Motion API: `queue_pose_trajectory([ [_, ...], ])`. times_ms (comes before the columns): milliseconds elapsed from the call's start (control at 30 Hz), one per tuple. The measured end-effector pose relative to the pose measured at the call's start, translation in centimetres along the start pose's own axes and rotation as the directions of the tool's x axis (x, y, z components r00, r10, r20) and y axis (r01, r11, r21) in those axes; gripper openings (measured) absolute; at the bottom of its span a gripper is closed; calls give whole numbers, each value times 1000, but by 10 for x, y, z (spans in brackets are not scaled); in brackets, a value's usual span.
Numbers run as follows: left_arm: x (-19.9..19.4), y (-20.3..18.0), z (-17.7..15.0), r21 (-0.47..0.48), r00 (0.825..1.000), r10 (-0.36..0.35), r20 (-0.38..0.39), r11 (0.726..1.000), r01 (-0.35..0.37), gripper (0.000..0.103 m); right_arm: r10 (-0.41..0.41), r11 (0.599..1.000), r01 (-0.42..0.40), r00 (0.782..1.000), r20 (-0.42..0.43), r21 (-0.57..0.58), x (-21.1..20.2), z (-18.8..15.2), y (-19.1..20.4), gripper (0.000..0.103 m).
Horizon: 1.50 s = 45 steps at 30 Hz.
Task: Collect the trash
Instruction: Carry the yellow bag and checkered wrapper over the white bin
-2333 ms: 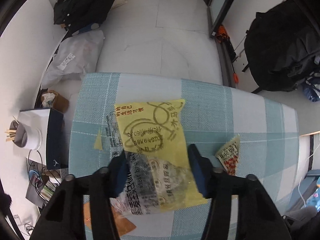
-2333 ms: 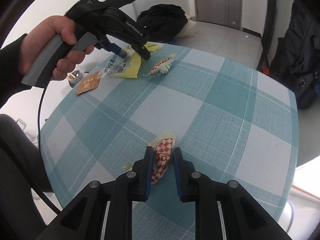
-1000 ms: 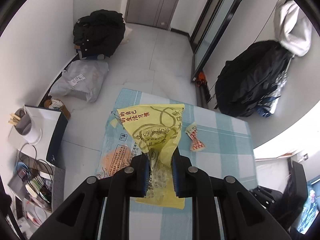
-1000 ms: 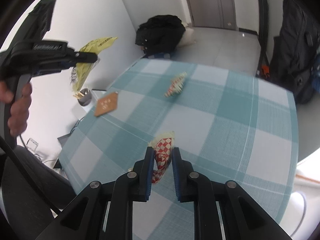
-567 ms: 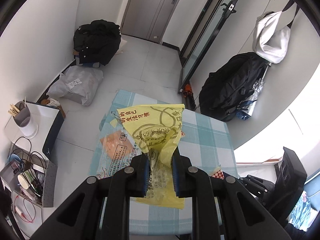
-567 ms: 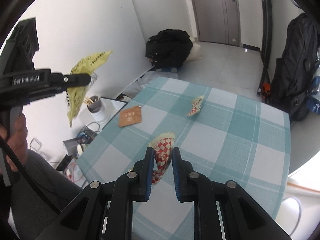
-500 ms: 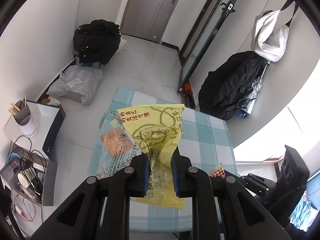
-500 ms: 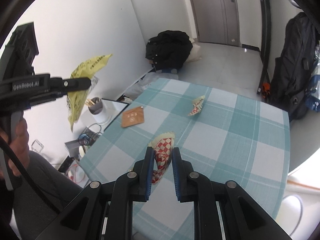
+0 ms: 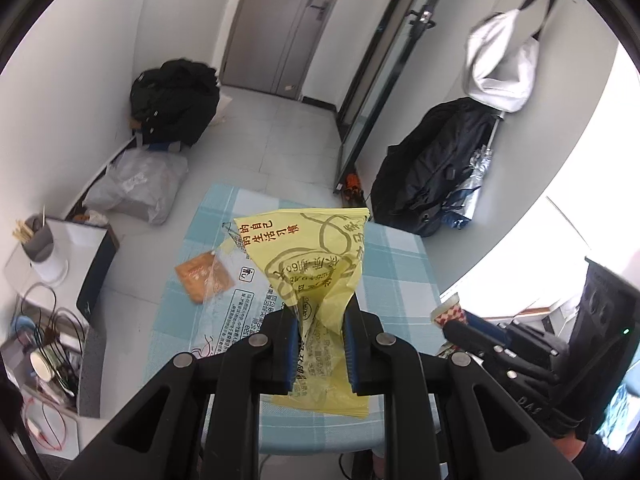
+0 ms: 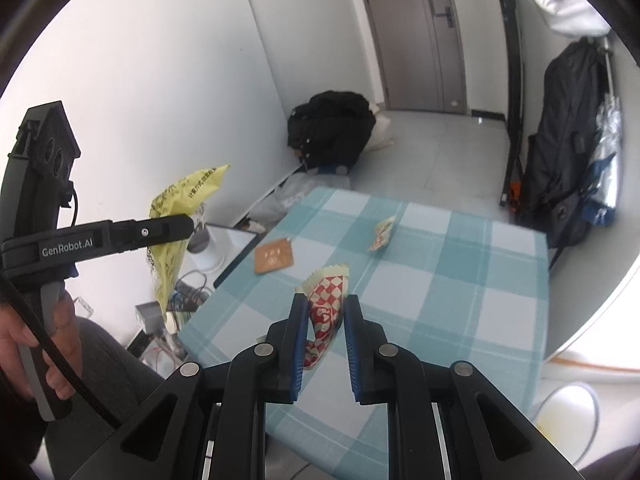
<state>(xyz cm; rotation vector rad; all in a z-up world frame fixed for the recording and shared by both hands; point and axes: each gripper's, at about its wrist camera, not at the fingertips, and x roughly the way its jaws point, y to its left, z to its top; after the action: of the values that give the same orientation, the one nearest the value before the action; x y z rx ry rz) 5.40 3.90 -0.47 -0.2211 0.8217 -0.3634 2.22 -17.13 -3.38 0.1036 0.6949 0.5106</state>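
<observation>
The left tongs (image 9: 320,344) pinch a yellow printed wrapper (image 9: 316,264), held above the checked bench (image 10: 460,288). The right tongs (image 10: 324,332) grip a red-and-white checkered wrapper (image 10: 326,300). Ahead of them on the bench lie an orange packet (image 10: 274,257) and another small checkered wrapper (image 10: 380,234).

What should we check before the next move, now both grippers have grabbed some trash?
1. Left gripper shut on the yellow bag: ok.
2. Right gripper shut on the red checkered wrapper: ok.
3. Both pieces lifted off the table: ok.
4. Table free of trash: not ok; an orange packet and a small wrapper lie there.
5. Bin within reach: cannot tell, none in view.
</observation>
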Motion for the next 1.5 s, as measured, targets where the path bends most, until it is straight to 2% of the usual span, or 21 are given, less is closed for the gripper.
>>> queue_pose_trajectory([
  [400,-4,-61,16,73,997,-66,44,995,62,14,-51,998,46,987,154,34,-76,21,-41,17],
  [667,10,-118,28,143,991,-131,28,982,126,14,-119,989,98,970,212,108,-126,24,-87,17],
  [900,30,-169,32,203,981,-194,-16,960,193,14,-196,970,153,952,236,187,-160,15,-133,17],
  [1000,41,-194,34,230,969,-242,-43,942,246,14,-229,957,176,946,230,229,-173,12,-154,17],
  [1100,51,-220,36,265,962,-263,-71,925,273,14,-271,942,208,934,233,262,-190,6,-174,17],
  [1300,79,-275,30,329,937,-317,-149,877,349,14,-352,901,263,908,226,345,-219,-14,-219,17],
  [1367,93,-292,27,336,914,-350,-203,852,401,14,-382,878,282,899,213,387,-227,-26,-238,17],
  [1500,124,-323,16,361,887,-357,-294,818,449,14,-417,833,301,893,169,465,-234,-51,-276,17],
])
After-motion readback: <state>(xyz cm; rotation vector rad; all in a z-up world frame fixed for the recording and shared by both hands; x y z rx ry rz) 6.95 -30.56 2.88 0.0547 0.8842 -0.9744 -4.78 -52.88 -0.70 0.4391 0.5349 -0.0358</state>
